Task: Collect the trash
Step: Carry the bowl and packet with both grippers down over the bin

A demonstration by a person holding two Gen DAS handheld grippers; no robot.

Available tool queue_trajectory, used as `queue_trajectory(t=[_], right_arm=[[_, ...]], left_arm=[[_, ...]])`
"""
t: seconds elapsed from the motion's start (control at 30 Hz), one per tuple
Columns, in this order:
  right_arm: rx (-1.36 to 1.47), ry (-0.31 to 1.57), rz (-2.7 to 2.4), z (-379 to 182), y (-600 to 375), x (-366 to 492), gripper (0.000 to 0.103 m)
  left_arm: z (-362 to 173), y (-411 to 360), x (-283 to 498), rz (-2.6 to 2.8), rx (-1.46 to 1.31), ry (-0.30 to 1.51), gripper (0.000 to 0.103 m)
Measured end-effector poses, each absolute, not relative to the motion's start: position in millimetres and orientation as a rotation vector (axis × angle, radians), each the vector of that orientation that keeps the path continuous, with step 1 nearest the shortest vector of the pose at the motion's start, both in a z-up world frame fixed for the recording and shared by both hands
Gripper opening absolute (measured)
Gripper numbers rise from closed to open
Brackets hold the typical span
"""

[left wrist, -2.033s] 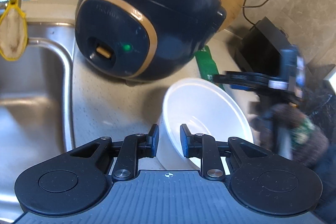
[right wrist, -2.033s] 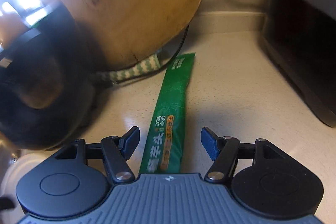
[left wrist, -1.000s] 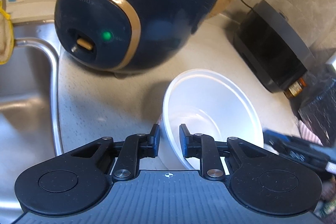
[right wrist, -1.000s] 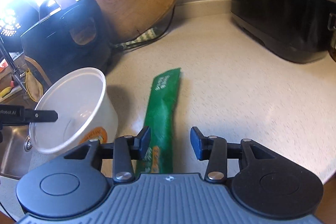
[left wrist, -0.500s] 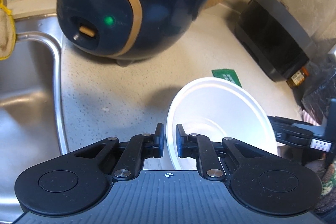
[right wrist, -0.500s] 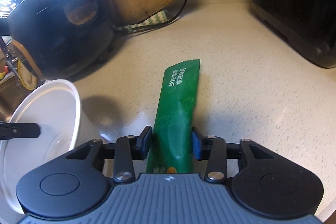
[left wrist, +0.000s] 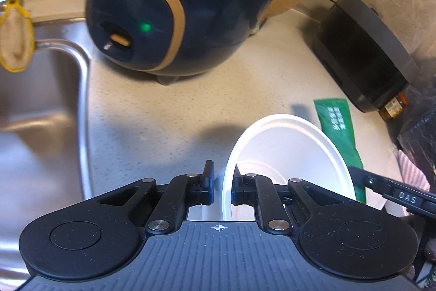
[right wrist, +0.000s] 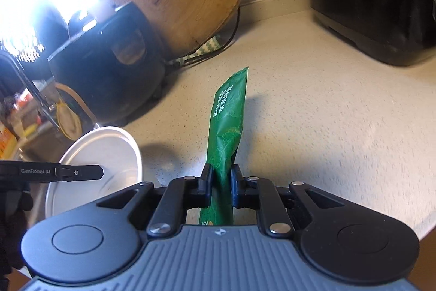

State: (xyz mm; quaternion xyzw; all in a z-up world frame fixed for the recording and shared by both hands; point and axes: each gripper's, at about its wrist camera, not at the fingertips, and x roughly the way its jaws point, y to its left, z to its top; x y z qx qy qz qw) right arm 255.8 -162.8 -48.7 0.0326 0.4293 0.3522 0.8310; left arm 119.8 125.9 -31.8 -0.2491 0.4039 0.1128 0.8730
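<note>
Your left gripper (left wrist: 221, 188) is clamped on the near rim of the one white paper cup (left wrist: 288, 154), one finger outside the wall, one inside. Your right gripper (right wrist: 220, 186) has just been closing and now pinches the single green snack wrapper (right wrist: 227, 127), which stands up off the speckled countertop (right wrist: 327, 113); its lower end is hidden. Cup sits left of wrapper. One rice cooker (left wrist: 174, 7) stands far behind, beside the sink (left wrist: 41, 105).

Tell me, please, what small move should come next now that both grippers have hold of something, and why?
Probably swing the right gripper leftward and drop the green wrapper into the white cup: the left gripper pinches its rim, its mouth open beside the wrapper.
</note>
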Motion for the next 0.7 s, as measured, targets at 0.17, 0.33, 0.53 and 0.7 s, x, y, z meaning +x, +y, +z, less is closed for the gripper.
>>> queue_trajectory(t=[0.17, 0.33, 0.53, 0.7], right_arm=[[0.204, 0.976, 0.766, -58, -188, 245, 0.013], [0.293, 0.969, 0.661, -59, -219, 214, 0.013], [0.373, 0.933, 0.438, -55, -264, 164, 0.013], [0.417, 0.914, 0.242, -63, -299, 122, 0.011]], left_arm=[[-22, 112, 112, 0.214, -0.483, 0.851, 0.014], [-22, 95, 125, 0.098, -0.435, 0.869, 0.014], [-23, 55, 144, -0.123, -0.314, 0.895, 0.014], [-34, 11, 156, -0.287, -0.226, 0.933, 0.014]])
